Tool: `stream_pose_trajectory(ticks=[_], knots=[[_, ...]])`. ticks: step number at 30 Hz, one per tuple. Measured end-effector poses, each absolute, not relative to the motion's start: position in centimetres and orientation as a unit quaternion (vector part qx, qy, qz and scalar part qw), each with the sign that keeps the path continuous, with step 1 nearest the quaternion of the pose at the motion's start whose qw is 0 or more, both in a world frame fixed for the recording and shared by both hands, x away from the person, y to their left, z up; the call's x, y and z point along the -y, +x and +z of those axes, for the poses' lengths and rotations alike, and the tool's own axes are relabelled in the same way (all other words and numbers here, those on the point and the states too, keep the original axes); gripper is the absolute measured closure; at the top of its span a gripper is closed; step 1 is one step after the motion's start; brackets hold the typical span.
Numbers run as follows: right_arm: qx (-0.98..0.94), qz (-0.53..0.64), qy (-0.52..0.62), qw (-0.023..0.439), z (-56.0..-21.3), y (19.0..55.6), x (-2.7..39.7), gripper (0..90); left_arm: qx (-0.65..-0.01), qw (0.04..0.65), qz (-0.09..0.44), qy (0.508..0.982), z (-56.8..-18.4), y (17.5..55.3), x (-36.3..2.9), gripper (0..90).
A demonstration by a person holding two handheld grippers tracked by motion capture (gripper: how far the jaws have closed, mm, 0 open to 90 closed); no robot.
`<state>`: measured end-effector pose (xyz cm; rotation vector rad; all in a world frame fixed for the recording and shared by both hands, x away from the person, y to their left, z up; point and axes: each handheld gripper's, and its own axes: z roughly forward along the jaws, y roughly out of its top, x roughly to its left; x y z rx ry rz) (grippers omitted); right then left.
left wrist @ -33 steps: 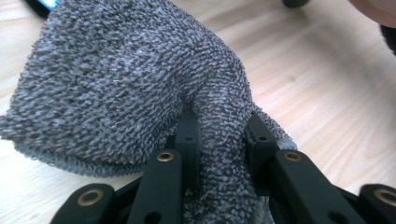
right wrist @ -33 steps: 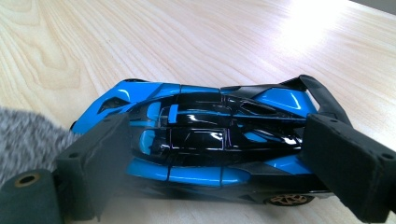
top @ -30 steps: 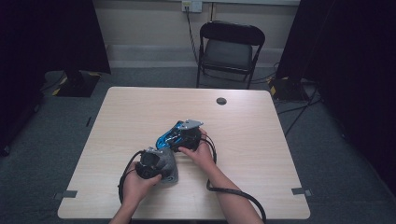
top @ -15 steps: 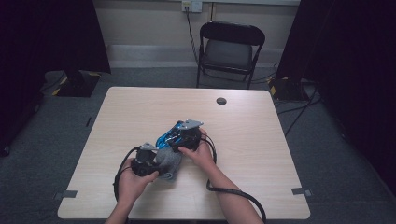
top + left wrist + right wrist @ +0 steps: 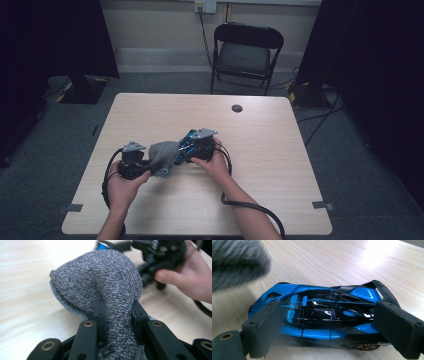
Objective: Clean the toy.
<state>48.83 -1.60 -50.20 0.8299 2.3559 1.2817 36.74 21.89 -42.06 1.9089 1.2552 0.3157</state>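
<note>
On the left of the wooden counter (image 5: 150, 115), the left tongs (image 5: 145, 161) are clenched on a grey cloth (image 5: 163, 156). The cloth is a nubbly, looped knit with a lighter stitched hem along one edge. In the left gripper view a bunched neck of cloth (image 5: 105, 285) is pinched between the two black jaws, which stand narrow, and the rest balloons out above them. The cloth hangs between the two hands, just above the counter.

To its right, the right tongs (image 5: 186, 150) are grasping a toy car (image 5: 187, 142), a glossy blue and black sports car with a rear wing. The right gripper view shows the car (image 5: 322, 315) lying flat on the counter, its nose and tail pressed against the jaw pads, which stand about as wide as the car is long. A gold wheel shows low on its side, and a blurred edge of the cloth (image 5: 237, 262) fills the upper left corner.

The high view adds a small dark disc (image 5: 237, 108) near the counter's far edge and a black folding chair (image 5: 245, 55) behind it.
</note>
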Motion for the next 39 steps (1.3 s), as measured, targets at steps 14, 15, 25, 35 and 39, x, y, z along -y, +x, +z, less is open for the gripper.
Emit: stream_pose_trajectory(ticks=[14, 15, 25, 35, 39], knots=[[-0.828, 0.450, 0.290, 0.166, -50.2, 48.8, 1.6, 8.6, -0.546, 0.337, 0.160, 0.750, -46.2, 39.2, -23.1, 71.9], [-0.828, 0.450, 0.290, 0.166, -50.2, 48.8, 1.6, 8.6, -0.544, 0.331, 0.156, 0.755, -46.5, 39.3, -23.0, 71.9], [-0.828, 0.450, 0.290, 0.166, -50.2, 48.8, 1.6, 8.6, -0.548, 0.315, 0.131, 0.764, -47.8, 39.7, -22.7, 71.7], [-0.828, 0.450, 0.290, 0.166, -50.2, 48.8, 1.6, 8.6, -0.537, 0.309, 0.115, 0.776, -47.7, 39.6, -22.2, 71.7], [-0.828, 0.450, 0.290, 0.166, -50.2, 48.8, 1.6, 8.6, -0.537, 0.310, 0.108, 0.777, -47.6, 39.5, -21.9, 71.7]])
